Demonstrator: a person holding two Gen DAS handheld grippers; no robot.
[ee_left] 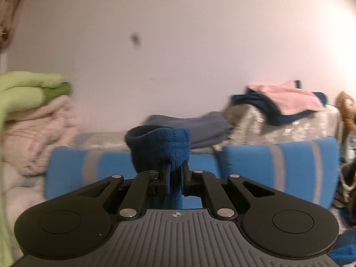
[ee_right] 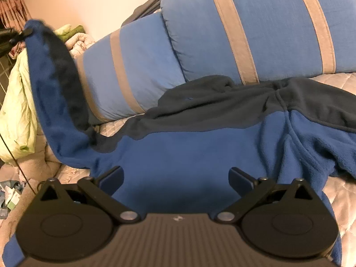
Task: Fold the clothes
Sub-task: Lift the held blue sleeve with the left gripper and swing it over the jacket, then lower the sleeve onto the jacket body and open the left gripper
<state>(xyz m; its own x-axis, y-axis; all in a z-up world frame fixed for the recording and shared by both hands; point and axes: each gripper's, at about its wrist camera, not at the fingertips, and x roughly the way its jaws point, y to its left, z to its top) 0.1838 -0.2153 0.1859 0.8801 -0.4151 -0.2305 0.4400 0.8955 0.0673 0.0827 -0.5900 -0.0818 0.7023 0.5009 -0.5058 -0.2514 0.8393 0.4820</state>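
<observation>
Underneath everything lies a bed with a pale quilted cover (ee_right: 338,200), and two blue cushions with grey stripes (ee_right: 255,29) stand along its far side against a plain light wall (ee_left: 178,33). Beyond the cushions, in the left wrist view, folded clothes sit in piles: green and beige ones (ee_left: 33,102) at the far left, a grey one (ee_left: 191,129) in the middle, pink on dark blue (ee_left: 287,100) at the far right. A blue fleece garment (ee_right: 200,151) with a dark grey band is spread across the cover, near the cushions. The left tool (ee_left: 175,173) is held up level, facing the wall, its jaws pinched tight on a raised corner of the fleece. The right tool (ee_right: 175,178) hovers low over the spread fleece, jaws wide apart and gripping nothing.
</observation>
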